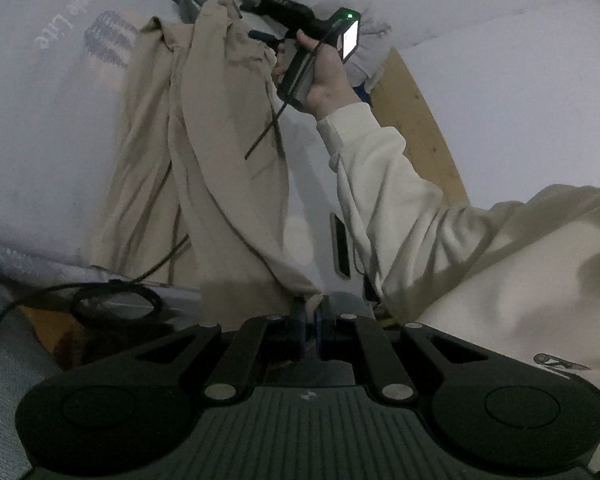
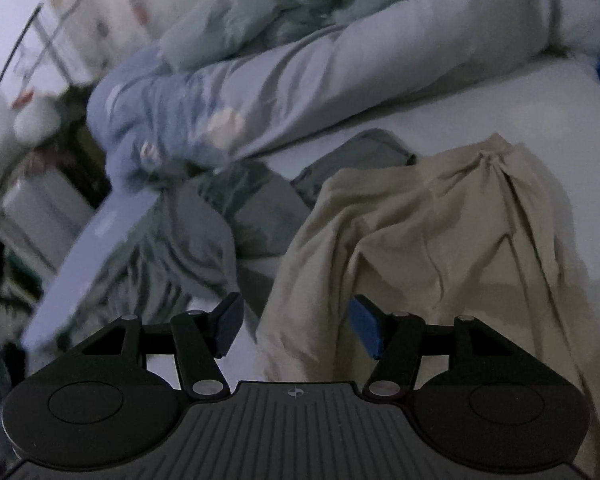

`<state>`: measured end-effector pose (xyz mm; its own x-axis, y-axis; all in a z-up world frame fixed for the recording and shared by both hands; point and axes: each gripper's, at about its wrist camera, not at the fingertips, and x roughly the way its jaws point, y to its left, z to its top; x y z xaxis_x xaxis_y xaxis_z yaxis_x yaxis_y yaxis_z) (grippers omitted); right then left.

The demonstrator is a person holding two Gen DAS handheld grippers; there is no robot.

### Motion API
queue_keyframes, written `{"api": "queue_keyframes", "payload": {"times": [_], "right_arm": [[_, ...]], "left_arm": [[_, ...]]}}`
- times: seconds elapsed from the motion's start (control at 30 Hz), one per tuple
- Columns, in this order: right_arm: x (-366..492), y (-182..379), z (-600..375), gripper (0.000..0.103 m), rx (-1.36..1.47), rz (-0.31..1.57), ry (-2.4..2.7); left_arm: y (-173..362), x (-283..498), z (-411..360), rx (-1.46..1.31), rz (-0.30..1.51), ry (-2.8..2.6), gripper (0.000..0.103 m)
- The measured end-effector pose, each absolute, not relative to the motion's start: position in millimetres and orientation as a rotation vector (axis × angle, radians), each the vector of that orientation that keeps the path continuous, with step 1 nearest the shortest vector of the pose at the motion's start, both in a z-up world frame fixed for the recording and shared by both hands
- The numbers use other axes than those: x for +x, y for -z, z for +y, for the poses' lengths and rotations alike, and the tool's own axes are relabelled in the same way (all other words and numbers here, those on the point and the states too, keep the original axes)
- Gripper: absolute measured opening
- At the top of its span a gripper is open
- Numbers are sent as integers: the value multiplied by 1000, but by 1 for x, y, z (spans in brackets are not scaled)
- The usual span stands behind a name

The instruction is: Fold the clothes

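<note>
Beige trousers point(image 1: 220, 152) lie lengthwise on the white mattress point(image 1: 40, 140). My left gripper point(image 1: 310, 316) is shut on a corner of one trouser leg at the near end, and the cloth rises tight from its blue pads. At the far end a hand in a cream sleeve point(image 1: 380, 184) holds my right gripper point(image 1: 249, 24) by the waistband. In the right wrist view my right gripper point(image 2: 298, 326) stands open. The beige trousers point(image 2: 440, 220) lie under and between its jaws, and both pad faces show bare.
A crumpled grey garment point(image 2: 228, 208) lies left of the trousers, with a pale blue duvet point(image 2: 300, 92) bunched behind it. A wooden bed edge point(image 1: 416, 128) runs along the right. A dark flat device point(image 1: 342, 244) rests on the mattress and a black cable point(image 1: 100, 296) loops near me.
</note>
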<state>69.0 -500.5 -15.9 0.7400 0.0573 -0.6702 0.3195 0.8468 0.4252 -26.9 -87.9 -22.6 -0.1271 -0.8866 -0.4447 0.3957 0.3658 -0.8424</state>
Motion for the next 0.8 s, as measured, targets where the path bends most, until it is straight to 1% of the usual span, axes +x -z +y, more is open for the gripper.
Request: {"api": "queue_keyframes", "payload": {"times": [0.13, 0.27, 0.37, 0.43, 0.5, 0.6, 0.8], "right_arm": [[67, 25, -499, 64, 565, 769, 158], [57, 26, -505, 64, 601, 745, 178], [56, 26, -506, 64, 586, 743, 189], [57, 25, -507, 64, 589, 741, 193], [57, 22, -507, 64, 588, 736, 200], [59, 15, -508, 64, 575, 732, 207], [70, -2, -502, 64, 523, 730, 205]], "left_arm": [[-4, -11, -50, -557, 1121, 1082, 8], [-44, 30, 34, -609, 904, 835, 8], [-53, 66, 78, -686, 751, 640, 8], [-59, 92, 101, -694, 686, 522, 8], [-57, 117, 124, -752, 645, 414, 8], [-42, 142, 140, -818, 661, 288, 8], [-17, 155, 137, -798, 704, 242, 8]]}}
